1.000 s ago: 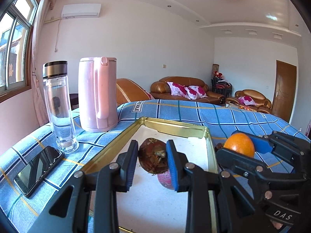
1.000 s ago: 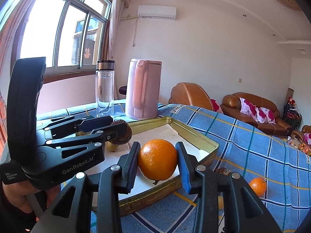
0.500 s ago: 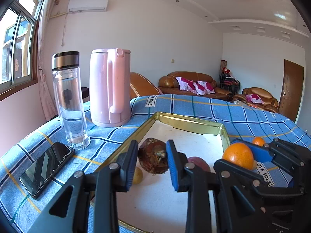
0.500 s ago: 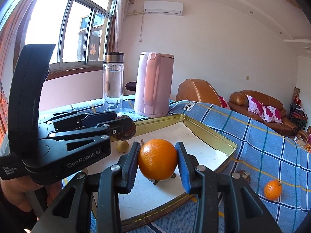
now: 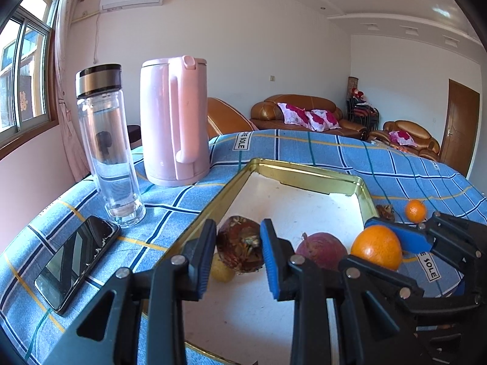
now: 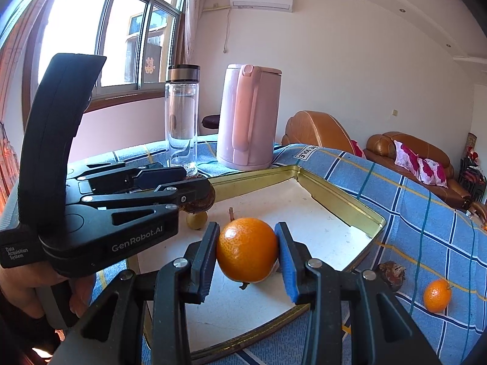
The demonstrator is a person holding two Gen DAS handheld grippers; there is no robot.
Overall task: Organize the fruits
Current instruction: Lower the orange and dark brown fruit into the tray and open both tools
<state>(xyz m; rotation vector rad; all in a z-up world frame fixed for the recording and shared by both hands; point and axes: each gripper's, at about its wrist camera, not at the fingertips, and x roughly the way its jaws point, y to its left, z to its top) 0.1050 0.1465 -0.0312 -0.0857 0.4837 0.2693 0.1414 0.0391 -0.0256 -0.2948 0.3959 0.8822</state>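
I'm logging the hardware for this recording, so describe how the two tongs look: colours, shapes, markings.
Both are black, angular, skeletal frames with silver rivets at the joints. Each finger ends in a ribbed blue pad. The left tongs carry white print reading "GenRobot.AI" and "Data Acquisition System", with a broad curved black piece arching over the body. The right tongs show no lettering in these views. No cables are visible.

Brown fruit [image 5: 240,248]: wrinkled, held above tray [image 5: 307,176].
Orange [image 6: 247,254]: round, glossy, held over tray.
Small orange [image 6: 437,295]: on cloth.
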